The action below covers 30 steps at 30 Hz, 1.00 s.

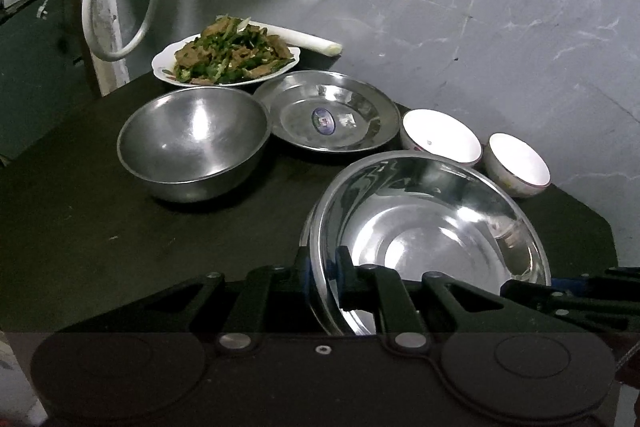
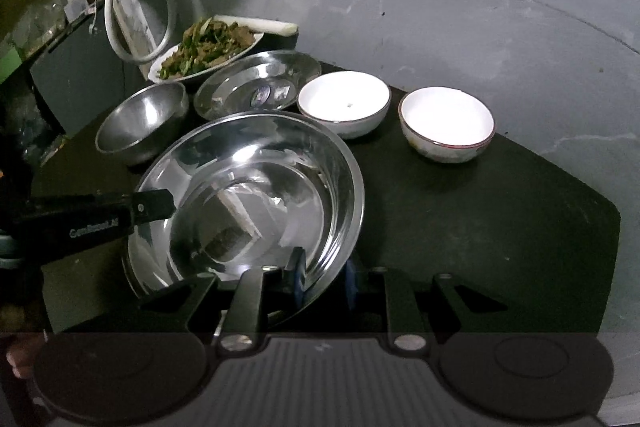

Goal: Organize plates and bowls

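A large shiny steel bowl [image 1: 432,227] [image 2: 256,195] is at the near middle of the black table [image 2: 460,227]. My left gripper [image 1: 324,271] is shut on its rim, one finger inside and one outside; in the right wrist view the left gripper [image 2: 160,205] reaches the bowl's left rim. My right gripper [image 2: 324,277] is shut on the near rim in the same way, and it shows in the left wrist view [image 1: 516,287] at the bowl's right side. Whether the bowl rests on the table I cannot tell.
Behind it stand a matte steel bowl [image 1: 192,143], a steel plate [image 1: 332,115] with stickers, two white bowls [image 1: 440,135] [image 1: 518,163] and a white plate of cooked food [image 1: 224,57] with a leek stalk [image 1: 304,39]. A white hose [image 1: 120,7] hangs at the back left. The table's cut corner [image 2: 600,211] is at the right.
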Available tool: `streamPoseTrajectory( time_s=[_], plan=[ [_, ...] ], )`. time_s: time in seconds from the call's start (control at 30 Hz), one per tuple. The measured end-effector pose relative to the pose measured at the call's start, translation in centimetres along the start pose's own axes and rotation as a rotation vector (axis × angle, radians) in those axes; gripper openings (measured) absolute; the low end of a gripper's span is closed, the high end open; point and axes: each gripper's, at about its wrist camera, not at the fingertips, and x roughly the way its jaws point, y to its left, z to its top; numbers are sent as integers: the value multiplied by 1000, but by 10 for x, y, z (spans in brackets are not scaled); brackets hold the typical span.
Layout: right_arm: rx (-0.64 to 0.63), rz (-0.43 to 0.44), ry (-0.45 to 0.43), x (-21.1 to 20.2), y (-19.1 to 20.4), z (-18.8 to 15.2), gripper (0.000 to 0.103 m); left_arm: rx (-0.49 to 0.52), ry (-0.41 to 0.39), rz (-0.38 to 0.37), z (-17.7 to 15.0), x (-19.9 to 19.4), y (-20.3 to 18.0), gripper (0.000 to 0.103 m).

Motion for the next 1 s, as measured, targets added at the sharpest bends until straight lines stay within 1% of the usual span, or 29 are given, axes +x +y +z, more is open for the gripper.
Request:
streamPoseTrajectory(
  time_s=[0.27, 0.6, 0.63, 0.73, 0.83, 0.87, 0.9, 0.93, 0.97, 1.0],
  plan=[
    [-43, -18, 12, 8, 3, 2, 27, 30, 10, 46, 4, 3, -11, 14],
    [-72, -40, 8, 12, 7, 0, 30, 48, 12, 49, 3, 5, -12, 15],
    [-79, -46, 8, 13, 9, 0, 31, 51, 12, 47, 3, 5, -12, 16],
    [-92, -62, 7, 14, 13, -1, 33, 57, 16, 43, 3, 5, -10, 23],
    [-107, -79, 5, 15, 18, -2, 37, 52, 28, 23, 2, 8, -6, 24],
    [-109, -88, 1, 14, 19, -2, 37, 54, 31, 15, 1, 7, -4, 27],
    [-106, -92, -2, 14, 20, -3, 37, 58, 30, 3, 1, 7, -3, 33],
    [-98, -97, -3, 14, 21, -4, 40, 62, 27, -7, 0, 5, -2, 37],
    [-90, -103, -2, 14, 21, -5, 46, 66, 24, -19, 0, 4, 0, 47],
    [-77, -112, -2, 13, 22, -6, 49, 70, 19, -31, 0, 1, 2, 58]
  ],
)
